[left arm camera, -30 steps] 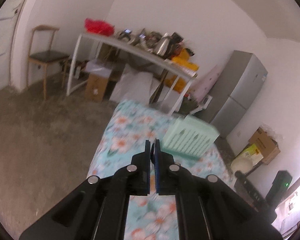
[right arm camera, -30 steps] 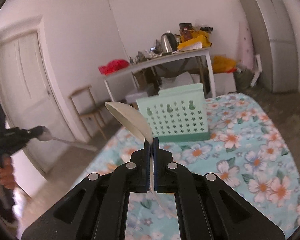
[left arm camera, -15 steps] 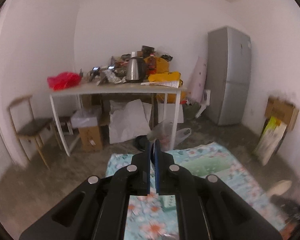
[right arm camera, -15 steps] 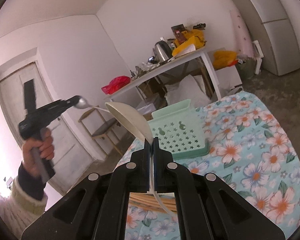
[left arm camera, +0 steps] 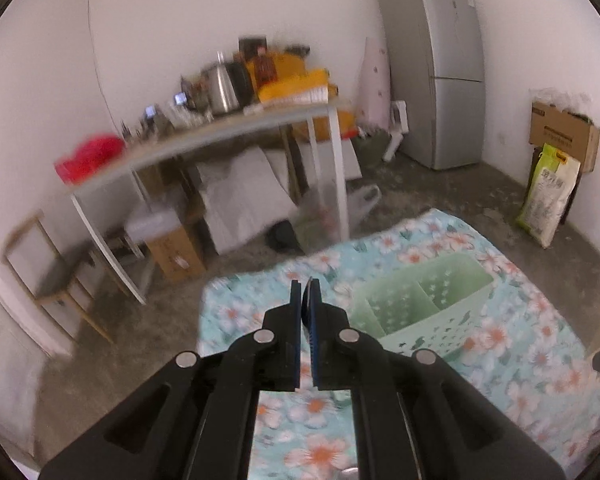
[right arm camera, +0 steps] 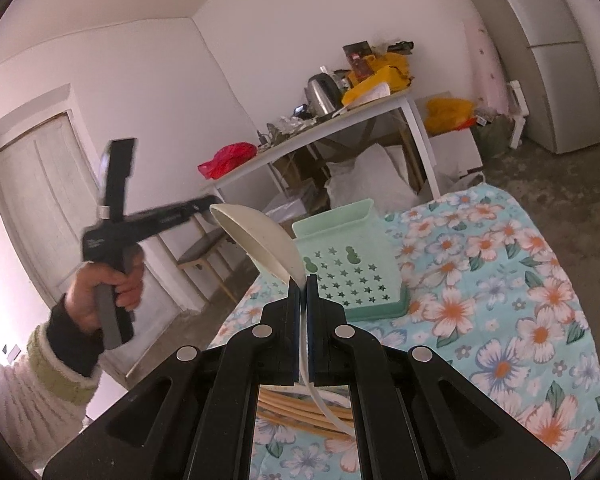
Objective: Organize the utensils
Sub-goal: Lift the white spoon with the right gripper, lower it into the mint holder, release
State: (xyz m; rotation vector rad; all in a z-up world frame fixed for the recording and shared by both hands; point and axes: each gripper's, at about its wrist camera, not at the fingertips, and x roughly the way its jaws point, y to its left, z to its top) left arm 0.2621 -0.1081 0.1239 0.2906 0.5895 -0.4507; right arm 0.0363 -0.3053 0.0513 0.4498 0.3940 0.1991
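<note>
Right gripper [right arm camera: 303, 280] pinches thin handle of white plastic ladle-shaped spoon [right arm camera: 260, 236], bowl up. Left gripper [left arm camera: 306, 286] jaws almost together; I cannot tell if they hold something. Wooden chopsticks [right arm camera: 296, 410] lie below on floral cloth [right arm camera: 520, 320]. I judge: tip spoon handle-down, lower into mint-green perforated plastic basket [right arm camera: 352, 264] compartment, avoid divider. Cloth edge near basket; free room right.

The right gripper [right arm camera: 304, 280] is held level, its jaws pressed nearly together with only a thin gap between them. The left gripper [left arm camera: 306, 286] is seen with its jaws drawn close, a narrow slit left between them. In the right wrist view, the left gripper is raised high and tilted, gripped at its handle by the left hand [right arm camera: 104, 292], whose wrist is covered by a dark cuff.
</note>
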